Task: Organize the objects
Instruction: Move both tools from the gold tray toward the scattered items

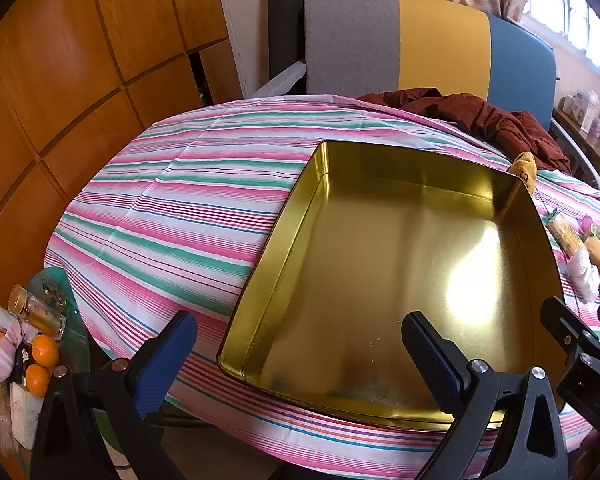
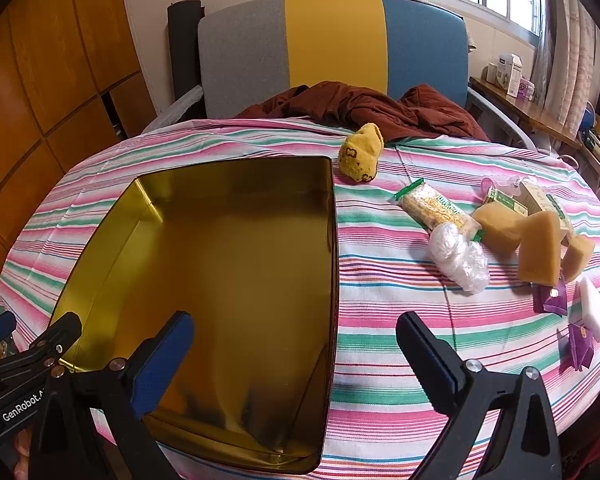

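Note:
An empty gold metal tin [image 1: 380,264] lies on the striped tablecloth; it also shows in the right wrist view [image 2: 220,280]. To its right lie a yellow sock [image 2: 360,156], a green-edged snack packet [image 2: 436,210], a crumpled clear plastic bag [image 2: 458,258], three tan sponges [image 2: 538,248], purple sachets [image 2: 552,298], a white eraser block [image 2: 592,308] and a small carton [image 2: 540,204]. My left gripper [image 1: 300,344] is open over the tin's near left rim. My right gripper [image 2: 296,344] is open over the tin's near right rim.
A chair with grey, yellow and blue back [image 2: 332,48] stands behind the table with a dark red garment [image 2: 360,108] on it. Wooden cabinets [image 1: 60,100] stand left. A low glass table with oranges [image 1: 44,352] and a jar stands at the lower left.

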A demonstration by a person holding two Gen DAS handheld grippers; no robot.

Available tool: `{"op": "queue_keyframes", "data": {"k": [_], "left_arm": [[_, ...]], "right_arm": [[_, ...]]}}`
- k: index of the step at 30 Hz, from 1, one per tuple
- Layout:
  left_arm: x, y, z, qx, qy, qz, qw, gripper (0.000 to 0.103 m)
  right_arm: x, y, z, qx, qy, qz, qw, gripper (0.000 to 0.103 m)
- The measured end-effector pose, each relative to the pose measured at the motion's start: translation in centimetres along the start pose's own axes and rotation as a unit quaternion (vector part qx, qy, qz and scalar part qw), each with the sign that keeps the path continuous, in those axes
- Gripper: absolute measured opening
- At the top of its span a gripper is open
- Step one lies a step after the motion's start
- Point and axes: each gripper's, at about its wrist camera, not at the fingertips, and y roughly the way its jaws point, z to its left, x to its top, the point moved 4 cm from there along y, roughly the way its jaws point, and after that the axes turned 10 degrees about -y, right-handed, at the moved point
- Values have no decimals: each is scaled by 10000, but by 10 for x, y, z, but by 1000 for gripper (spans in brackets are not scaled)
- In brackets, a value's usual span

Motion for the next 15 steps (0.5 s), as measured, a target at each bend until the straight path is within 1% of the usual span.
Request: {"op": "queue_keyframes", "data": {"k": [11, 15], "left_arm": [[0, -3, -4, -41, 61, -73, 9999, 103], [0, -4, -6, -136, 23, -52, 9999, 103]], "right_arm": [[1, -6, -1, 39, 12, -93, 9999, 103], [3, -10, -6, 56, 26, -159, 9999, 103]]}}
